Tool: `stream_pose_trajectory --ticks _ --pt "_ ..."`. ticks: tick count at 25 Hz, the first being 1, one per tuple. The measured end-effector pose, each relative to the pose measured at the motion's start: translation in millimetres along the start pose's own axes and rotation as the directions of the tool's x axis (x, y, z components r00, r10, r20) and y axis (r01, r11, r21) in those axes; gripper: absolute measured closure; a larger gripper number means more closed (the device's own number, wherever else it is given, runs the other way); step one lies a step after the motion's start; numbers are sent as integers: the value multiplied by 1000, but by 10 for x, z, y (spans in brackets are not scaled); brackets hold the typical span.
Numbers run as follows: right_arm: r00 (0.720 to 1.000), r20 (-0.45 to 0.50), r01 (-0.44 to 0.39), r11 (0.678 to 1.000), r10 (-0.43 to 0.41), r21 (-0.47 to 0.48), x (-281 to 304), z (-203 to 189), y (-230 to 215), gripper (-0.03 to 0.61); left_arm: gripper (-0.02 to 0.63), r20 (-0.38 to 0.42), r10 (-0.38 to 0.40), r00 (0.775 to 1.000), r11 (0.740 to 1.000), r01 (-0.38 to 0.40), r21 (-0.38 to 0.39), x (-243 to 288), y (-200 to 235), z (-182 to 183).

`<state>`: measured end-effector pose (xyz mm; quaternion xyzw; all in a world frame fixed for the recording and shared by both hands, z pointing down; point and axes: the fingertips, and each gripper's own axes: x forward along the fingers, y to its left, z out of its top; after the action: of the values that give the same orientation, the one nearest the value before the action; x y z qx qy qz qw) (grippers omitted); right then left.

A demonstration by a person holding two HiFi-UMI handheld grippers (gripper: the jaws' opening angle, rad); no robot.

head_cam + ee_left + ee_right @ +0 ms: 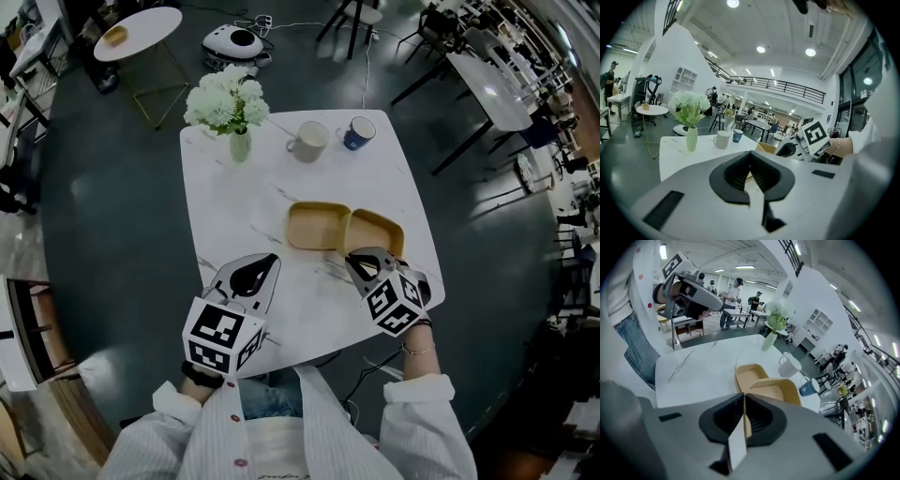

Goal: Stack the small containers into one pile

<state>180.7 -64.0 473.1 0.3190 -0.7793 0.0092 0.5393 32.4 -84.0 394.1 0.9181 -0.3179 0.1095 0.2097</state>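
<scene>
Right tongs [743, 398] tight on rim of nearer tan container [777, 391]; left tongs [750, 155] together, empty.

table [225, 202]: glossy marble-look | 2 containers [319, 226]: matt, perhaps plastic

We find the widest free stretch on the white table [234, 216] from 7 to 10 o'clock, bare marble around the left gripper [267, 264]. At 11 o'clock the vase of flowers [228, 108] stands tall. At 12 and 1 o'clock the white mug [309, 141] and blue mug [359, 133] stand near each other. A bare band runs between the mugs and the left container [317, 226]. It sits tight against the right container [377, 232] at 3 o'clock, no gap between. The right gripper [356, 262], closed on that container's near rim, crowds 5 o'clock.
</scene>
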Motion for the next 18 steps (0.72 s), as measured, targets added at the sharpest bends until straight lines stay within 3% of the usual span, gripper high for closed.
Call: stream_pose_trajectory --ticks 10,18 --pt "998 16 -56 993 58 -101 439 637 -17 554 597 15 58 998 998 -57 -35 -192 424 45" --pt "994 -7 -111 984 111 -143 699 781 83 554 597 14 97 995 994 -96 -58 -263 664 54"
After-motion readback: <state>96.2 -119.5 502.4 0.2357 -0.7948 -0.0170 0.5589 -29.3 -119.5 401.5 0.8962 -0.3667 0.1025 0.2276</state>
